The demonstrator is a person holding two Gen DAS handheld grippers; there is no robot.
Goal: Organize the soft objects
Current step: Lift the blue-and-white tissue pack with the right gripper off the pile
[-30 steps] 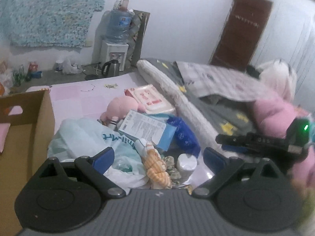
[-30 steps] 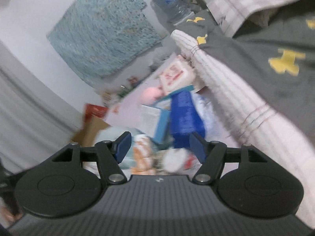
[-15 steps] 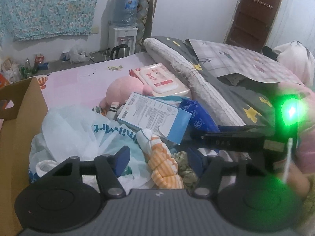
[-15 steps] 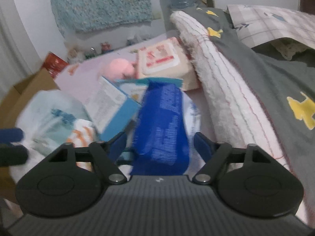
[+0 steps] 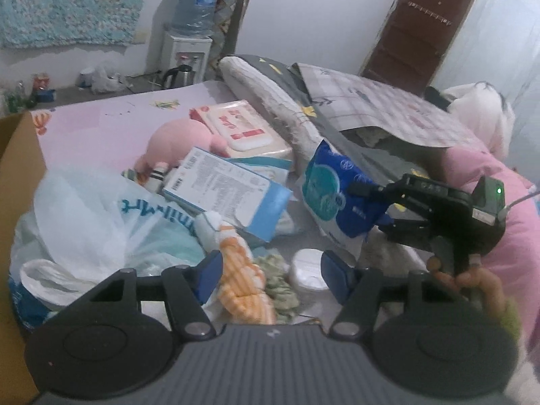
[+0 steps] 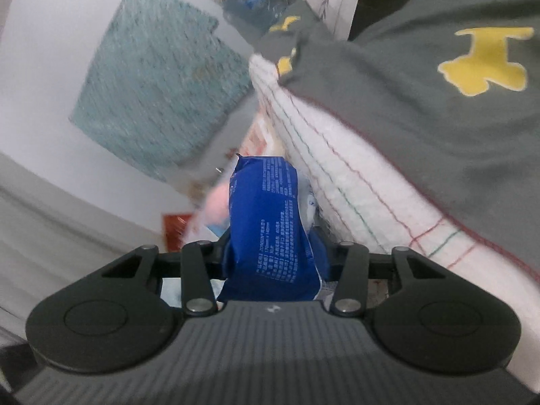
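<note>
My right gripper (image 6: 275,260) is shut on a soft blue packet (image 6: 270,233) and holds it lifted; the left wrist view shows that gripper (image 5: 374,207) pinching the packet (image 5: 337,189) above the bed. My left gripper (image 5: 271,270) is open and empty, low over an orange striped plush (image 5: 241,280) and a greenish cloth (image 5: 278,285). A pink plush (image 5: 175,145), a white plastic bag (image 5: 101,222), a wet-wipes pack (image 5: 239,128) and a blue-white box (image 5: 219,185) lie on the pink sheet.
A cardboard box (image 5: 17,155) stands at the left edge. A rolled grey blanket (image 5: 290,101) with yellow shapes (image 6: 438,101) runs along the right. A small white round jar (image 5: 308,265) lies near my left fingertips. A water dispenser (image 5: 189,50) stands by the far wall.
My right gripper closed on the blue packet and lifted it up and tilted. My left gripper pulled back slightly and stayed open.
</note>
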